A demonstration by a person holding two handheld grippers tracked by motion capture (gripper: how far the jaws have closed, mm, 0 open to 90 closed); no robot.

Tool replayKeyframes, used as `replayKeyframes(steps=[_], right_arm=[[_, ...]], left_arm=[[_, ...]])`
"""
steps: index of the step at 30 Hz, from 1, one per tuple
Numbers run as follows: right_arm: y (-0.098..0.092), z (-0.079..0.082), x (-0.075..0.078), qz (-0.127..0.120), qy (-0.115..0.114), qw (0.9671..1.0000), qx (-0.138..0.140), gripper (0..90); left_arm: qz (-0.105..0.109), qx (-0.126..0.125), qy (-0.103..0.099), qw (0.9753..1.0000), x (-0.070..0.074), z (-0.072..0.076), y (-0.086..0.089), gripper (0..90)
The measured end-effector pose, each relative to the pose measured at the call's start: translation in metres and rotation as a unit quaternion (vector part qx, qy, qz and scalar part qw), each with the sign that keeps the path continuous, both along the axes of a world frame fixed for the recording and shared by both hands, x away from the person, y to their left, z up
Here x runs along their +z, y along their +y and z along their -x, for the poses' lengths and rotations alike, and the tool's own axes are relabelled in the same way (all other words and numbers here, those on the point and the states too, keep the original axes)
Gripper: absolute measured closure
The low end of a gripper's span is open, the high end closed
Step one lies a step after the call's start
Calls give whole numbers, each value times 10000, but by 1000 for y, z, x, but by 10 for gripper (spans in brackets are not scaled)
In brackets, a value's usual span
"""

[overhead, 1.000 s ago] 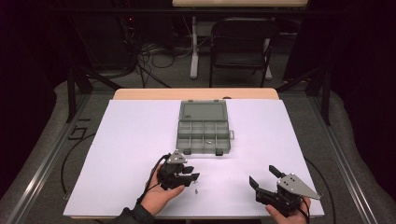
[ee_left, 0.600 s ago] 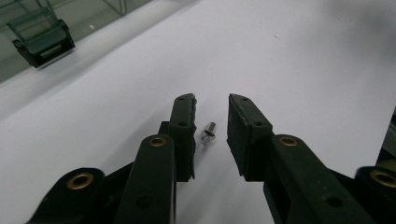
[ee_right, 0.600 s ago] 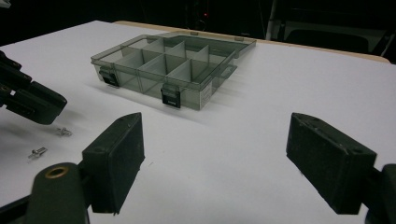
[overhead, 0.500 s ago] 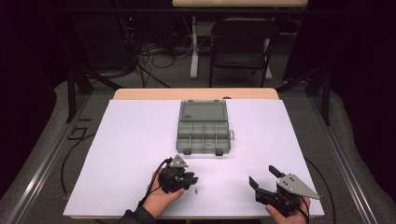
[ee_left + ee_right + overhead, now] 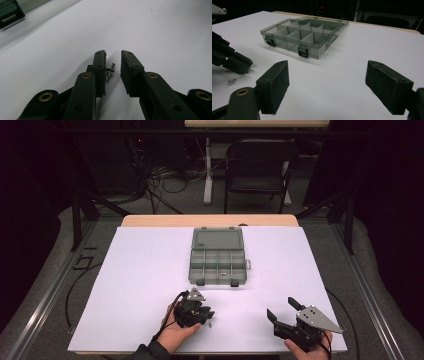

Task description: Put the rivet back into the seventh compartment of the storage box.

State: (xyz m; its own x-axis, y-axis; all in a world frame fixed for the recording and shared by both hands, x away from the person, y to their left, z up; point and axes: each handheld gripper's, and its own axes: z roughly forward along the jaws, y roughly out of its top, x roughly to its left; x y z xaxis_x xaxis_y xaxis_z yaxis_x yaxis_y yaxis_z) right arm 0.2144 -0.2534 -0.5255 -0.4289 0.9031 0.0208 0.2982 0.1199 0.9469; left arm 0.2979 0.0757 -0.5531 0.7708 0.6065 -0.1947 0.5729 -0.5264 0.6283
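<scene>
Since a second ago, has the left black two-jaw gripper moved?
Yes. The left gripper has slid toward the table's near edge, away from the grey compartment box.

The white table is brightly and evenly lit from above; its surroundings fall into near-black. The left hand-held gripper casts a soft shadow. Its near jaw arms blur. The compartment box shows mild glare.

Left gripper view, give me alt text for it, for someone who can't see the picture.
A small silver screw lies on the white table between the two open black jaws of the left gripper, close against the left-hand jaw. A corner of the grey compartment box sits at the top left edge.
</scene>
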Motion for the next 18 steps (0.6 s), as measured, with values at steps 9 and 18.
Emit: replayKeyframes(steps=[9,18], right_arm=[[0,0,0,-1,0,10000,-3,190],[0,0,0,-2,10,10000,-10,190]], left_arm=[[-41,35,-105,9999,-1,1,0,795],[-5,103,-173,9998,-3,4,0,823]])
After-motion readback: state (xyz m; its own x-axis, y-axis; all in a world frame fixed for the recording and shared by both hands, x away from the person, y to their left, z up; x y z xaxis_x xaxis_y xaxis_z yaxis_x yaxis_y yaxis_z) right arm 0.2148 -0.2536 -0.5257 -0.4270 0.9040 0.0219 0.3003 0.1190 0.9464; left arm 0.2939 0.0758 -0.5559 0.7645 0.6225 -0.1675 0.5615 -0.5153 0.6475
